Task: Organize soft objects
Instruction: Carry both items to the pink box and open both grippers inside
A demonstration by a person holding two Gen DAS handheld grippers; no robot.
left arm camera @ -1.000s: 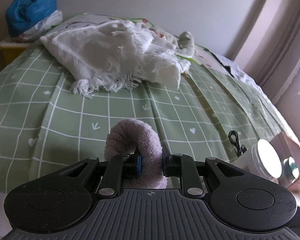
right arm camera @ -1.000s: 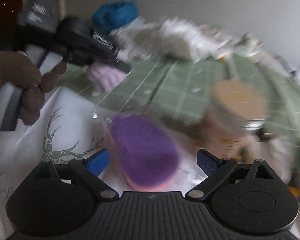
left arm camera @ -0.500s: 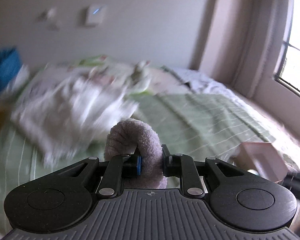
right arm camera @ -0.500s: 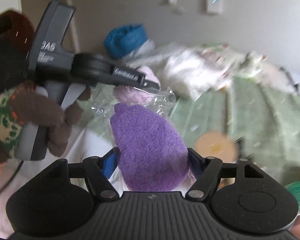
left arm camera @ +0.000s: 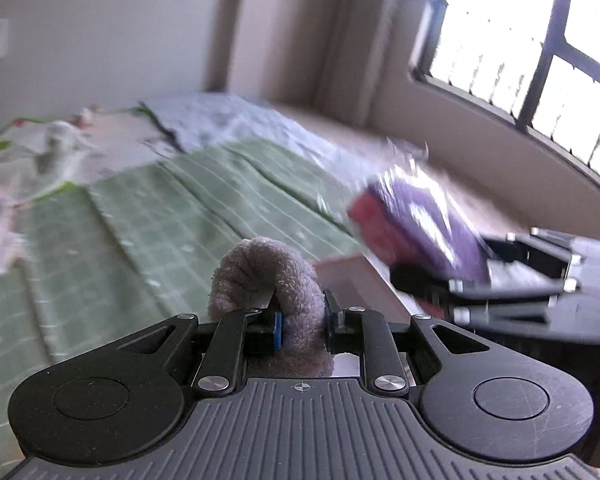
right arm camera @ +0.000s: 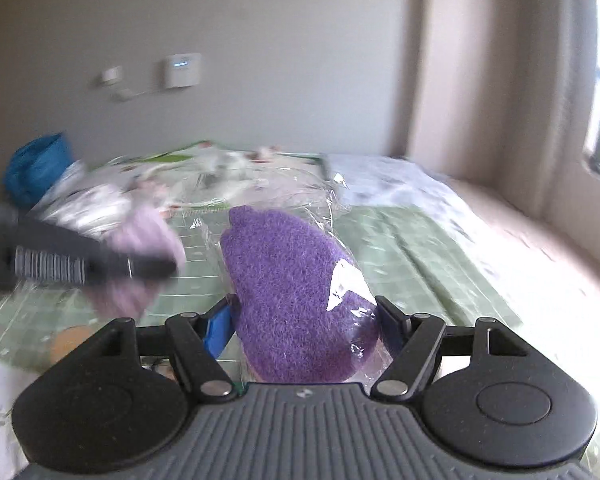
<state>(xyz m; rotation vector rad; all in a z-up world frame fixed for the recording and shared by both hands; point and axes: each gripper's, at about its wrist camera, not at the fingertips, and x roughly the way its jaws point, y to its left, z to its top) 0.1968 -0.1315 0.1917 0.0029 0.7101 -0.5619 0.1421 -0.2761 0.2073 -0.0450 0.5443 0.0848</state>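
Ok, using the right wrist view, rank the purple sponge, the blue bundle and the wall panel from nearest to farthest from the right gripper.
1. purple sponge: in its clear wrapper, clamped between the right gripper's pads.
2. blue bundle: far left, beyond the head of the bed.
3. wall panel: on the back wall, above and behind the bed.

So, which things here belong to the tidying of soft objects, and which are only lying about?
Belonging to the job:
- lilac towel, in the left gripper
- purple sponge in clear wrap, in the right gripper

Only lying about:
- green checked bedspread
- blue bag
- wall panel
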